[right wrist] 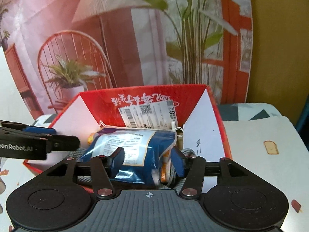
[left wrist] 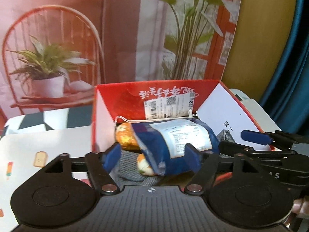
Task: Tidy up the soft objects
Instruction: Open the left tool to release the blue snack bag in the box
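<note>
A red cardboard box [left wrist: 125, 100] [right wrist: 100, 104] with white flaps stands open ahead. Inside it, a blue plastic bag [left wrist: 173, 135] [right wrist: 131, 143] with a white label lies on a grey knitted cloth [left wrist: 129, 166] [right wrist: 187, 151], over orange-and-white soft pieces [left wrist: 125, 137] [right wrist: 164, 172]. My left gripper [left wrist: 152, 152] stands wide open over the box's near edge, its pads on either side of the bag without pressing it. My right gripper [right wrist: 147, 158] is open too, with the bag's near end between its fingers. A barcode tag [left wrist: 168, 104] leans on the back wall.
The box rests on a white mat [left wrist: 38, 145] [right wrist: 260, 135] printed with small cartoons. Behind it hangs a backdrop [left wrist: 48, 58] picturing a chair and plants. A teal curtain [left wrist: 289, 58] is at the far right. Each gripper shows at the edge of the other's view.
</note>
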